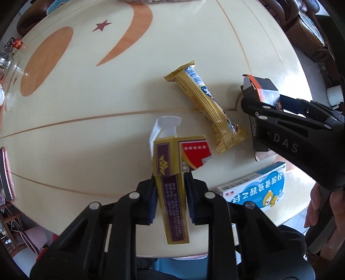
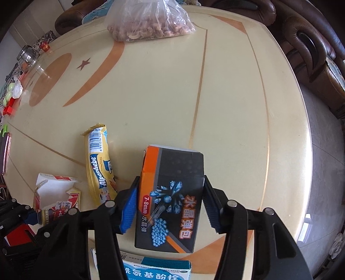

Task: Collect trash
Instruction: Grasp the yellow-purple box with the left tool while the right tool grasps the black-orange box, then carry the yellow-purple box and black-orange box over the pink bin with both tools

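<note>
My left gripper (image 1: 170, 178) points straight down and is shut on a torn gold and purple card box (image 1: 170, 163), its blue pads pressing both sides. The same box (image 2: 56, 193) shows at lower left in the right wrist view. My right gripper (image 2: 170, 178) is shut on a black and orange box (image 2: 170, 193) printed with blue beads; both pads touch its edges. From the left wrist view that box (image 1: 258, 88) stands between the right gripper's (image 1: 262, 97) fingers. A yellow Alpenliebe candy wrapper (image 1: 204, 103) (image 2: 99, 163) lies flat between the two boxes.
The cream round table (image 2: 172, 97) has orange inlays. A blue and white medicine box (image 1: 254, 189) (image 2: 155, 269) lies at the near edge. A plastic bag of nuts (image 2: 148, 19) sits far back, a glass jar (image 2: 28, 58) far left, a brown sofa (image 2: 312, 53) to the right.
</note>
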Motion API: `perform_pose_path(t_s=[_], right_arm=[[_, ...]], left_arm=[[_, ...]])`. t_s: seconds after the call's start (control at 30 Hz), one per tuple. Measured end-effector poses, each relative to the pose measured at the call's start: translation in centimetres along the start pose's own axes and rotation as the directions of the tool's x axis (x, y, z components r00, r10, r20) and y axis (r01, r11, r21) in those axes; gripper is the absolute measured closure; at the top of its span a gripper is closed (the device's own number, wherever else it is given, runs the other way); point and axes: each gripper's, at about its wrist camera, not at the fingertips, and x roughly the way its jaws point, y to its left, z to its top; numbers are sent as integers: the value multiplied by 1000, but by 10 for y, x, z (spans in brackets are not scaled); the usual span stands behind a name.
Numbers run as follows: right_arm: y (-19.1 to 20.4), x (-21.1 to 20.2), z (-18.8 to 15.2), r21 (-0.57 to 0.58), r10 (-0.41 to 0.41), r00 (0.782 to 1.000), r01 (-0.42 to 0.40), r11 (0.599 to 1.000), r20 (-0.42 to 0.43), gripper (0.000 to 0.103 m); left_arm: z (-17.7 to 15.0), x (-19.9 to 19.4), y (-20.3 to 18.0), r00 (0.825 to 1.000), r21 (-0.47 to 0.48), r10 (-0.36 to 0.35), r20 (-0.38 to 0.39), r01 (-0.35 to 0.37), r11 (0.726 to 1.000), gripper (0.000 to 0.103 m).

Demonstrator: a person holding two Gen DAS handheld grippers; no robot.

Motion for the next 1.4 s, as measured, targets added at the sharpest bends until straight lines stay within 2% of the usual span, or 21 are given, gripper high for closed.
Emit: perform_pose_path(t_s=[0.07,0.43,0.47,0.5,0.63,0.67,0.73,0.83,0.93,1.2,1.4], right_arm=[[-7,-6,1,-1,8,1000,-8,1000,8,50],[13,-47,-19,-71,-58,992,66,995,112,50],[13,-54,-22,-74,-58,991,67,995,120,50],[13,-58,-25,-77,-56,990,66,995,128,50],[18,-73,-31,-86,-46,987,60,994,153,50],[18,-78,-33,-88,-44,986,59,994,160,50],[19,-88,-38,-91,-36,984,52,994,174,50],[23,-106,-49,-100,-31,980,52,994,198,50],[28,-126,-61,-110,-19,974,44,993,224,50],[46,-178,-97,-139,1,956,42,989,294,50],[59,-207,-130,-164,10,945,47,985,328,50]], left_arm=[[-4,-2,4,1000,6,2,10,-3,1000,80],[-25,-22,19,998,18,12,69,-13,1000,82],[-21,-25,17,997,16,14,75,-15,1000,82],[-26,-24,-2,996,14,17,82,-18,1000,82],[-36,-38,-4,993,16,20,114,-22,1000,82],[-51,-46,-8,992,16,23,122,-25,1000,82],[-59,-55,-7,991,15,25,134,-27,1000,82],[-71,-63,-6,987,18,25,157,-28,999,82],[-70,-88,5,983,30,22,184,-28,999,82],[-106,-129,4,967,48,24,255,-38,998,82],[-133,-144,1,959,59,11,284,-29,998,82]])
